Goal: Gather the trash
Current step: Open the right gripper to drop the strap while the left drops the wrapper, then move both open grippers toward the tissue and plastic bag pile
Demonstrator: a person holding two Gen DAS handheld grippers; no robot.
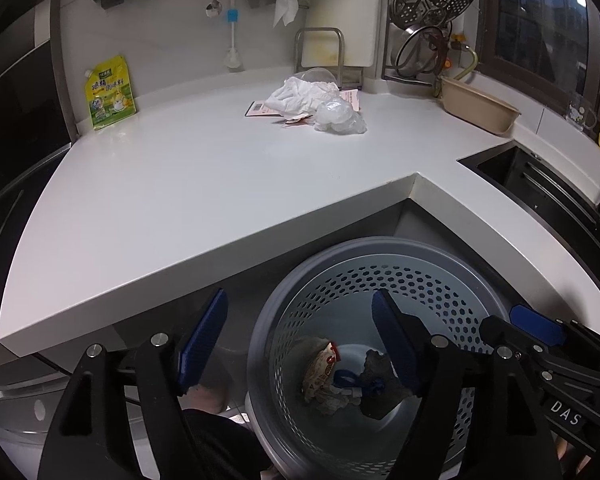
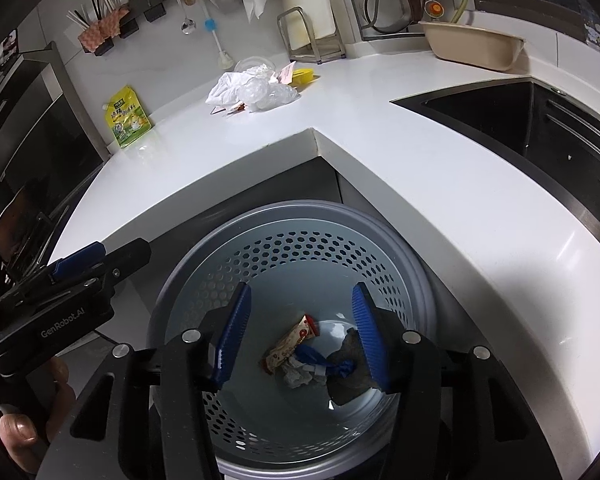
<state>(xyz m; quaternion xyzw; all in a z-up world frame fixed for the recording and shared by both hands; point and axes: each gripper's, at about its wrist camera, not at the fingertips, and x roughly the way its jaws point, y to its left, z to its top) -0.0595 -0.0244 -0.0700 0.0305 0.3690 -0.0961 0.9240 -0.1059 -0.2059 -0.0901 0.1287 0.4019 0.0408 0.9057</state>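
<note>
White counter (image 1: 172, 184) wraps the corner. Perforated bin (image 2: 296, 216) below its edge, under both my grippers. Left gripper (image 1: 300, 340) and right gripper (image 2: 300, 336) spread, empty. Wrapper and scraps (image 2: 300, 344) on bin floor; crumpled trash pile (image 1: 316, 104) on counter.

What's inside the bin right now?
At the bottom of the bin lie a snack wrapper, crumpled white paper, a blue piece and a dark grey wad. The right gripper's finger covers part of the wad; anything beneath the pile is hidden.
</note>
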